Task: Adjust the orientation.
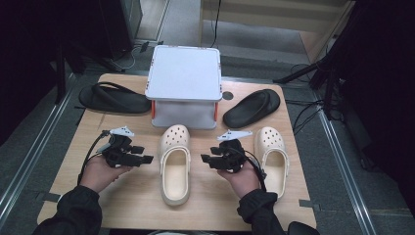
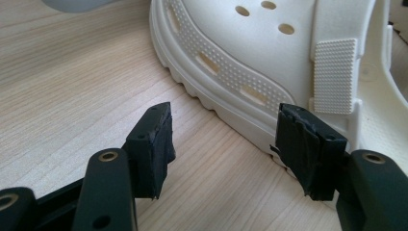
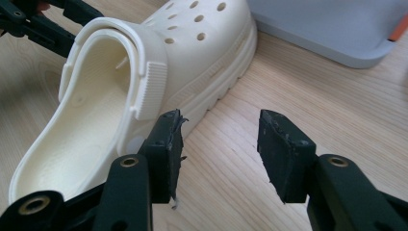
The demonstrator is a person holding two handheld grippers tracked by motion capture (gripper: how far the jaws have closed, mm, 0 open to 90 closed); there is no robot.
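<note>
A cream clog lies in the middle of the wooden table, toe toward the back. My left gripper is just left of it, jaws open and aimed at its side. In the left gripper view the open left gripper holds nothing, and the clog's ribbed sole runs just past the right jaw. My right gripper is to the clog's right, also open. In the right gripper view the right gripper frames bare wood, with the clog beside its left jaw.
A second cream clog lies right of my right hand. Two black sandals sit at the back, one on the left and one on the right. A white box on orange legs stands between them at the back.
</note>
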